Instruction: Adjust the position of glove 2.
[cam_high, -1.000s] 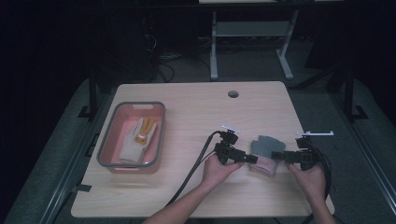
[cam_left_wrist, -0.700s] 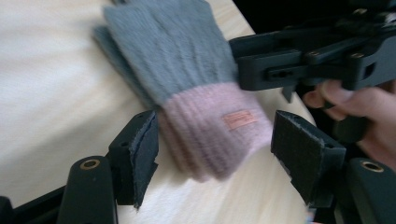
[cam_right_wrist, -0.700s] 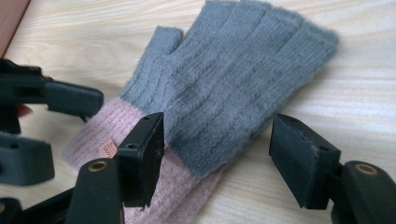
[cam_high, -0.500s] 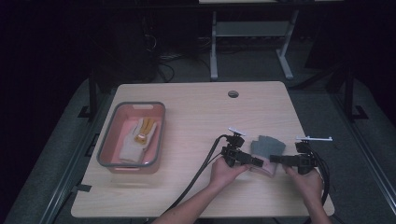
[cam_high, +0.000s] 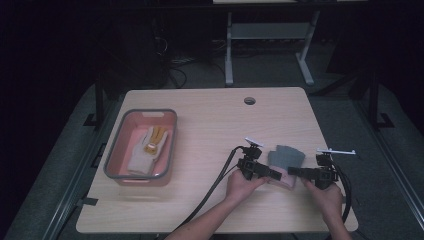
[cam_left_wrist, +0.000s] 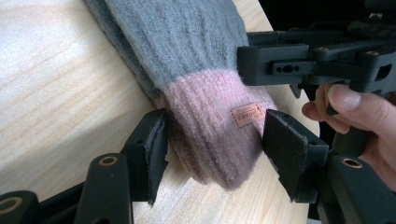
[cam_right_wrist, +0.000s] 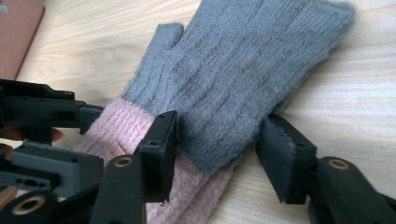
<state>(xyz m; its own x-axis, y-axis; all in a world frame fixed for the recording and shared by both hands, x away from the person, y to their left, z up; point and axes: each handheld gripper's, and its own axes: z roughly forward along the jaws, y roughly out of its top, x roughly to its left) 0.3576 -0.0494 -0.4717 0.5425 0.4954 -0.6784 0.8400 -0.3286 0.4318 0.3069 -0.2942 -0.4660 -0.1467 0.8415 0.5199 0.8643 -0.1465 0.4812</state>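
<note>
Both grippers have closed in on the mitten (cam_high: 286, 162) since 1 second ago, jaws just narrowing. Nearest the table's front edge, the left gripper (cam_left_wrist: 212, 154) straddles its pink cuff (cam_left_wrist: 212, 126), 1 pad touching; the right gripper (cam_right_wrist: 217, 149) straddles the grey edge, not yet clamped. Farther left, a pink bin (cam_high: 116, 167) holds another glove (cam_high: 145, 150).
</note>
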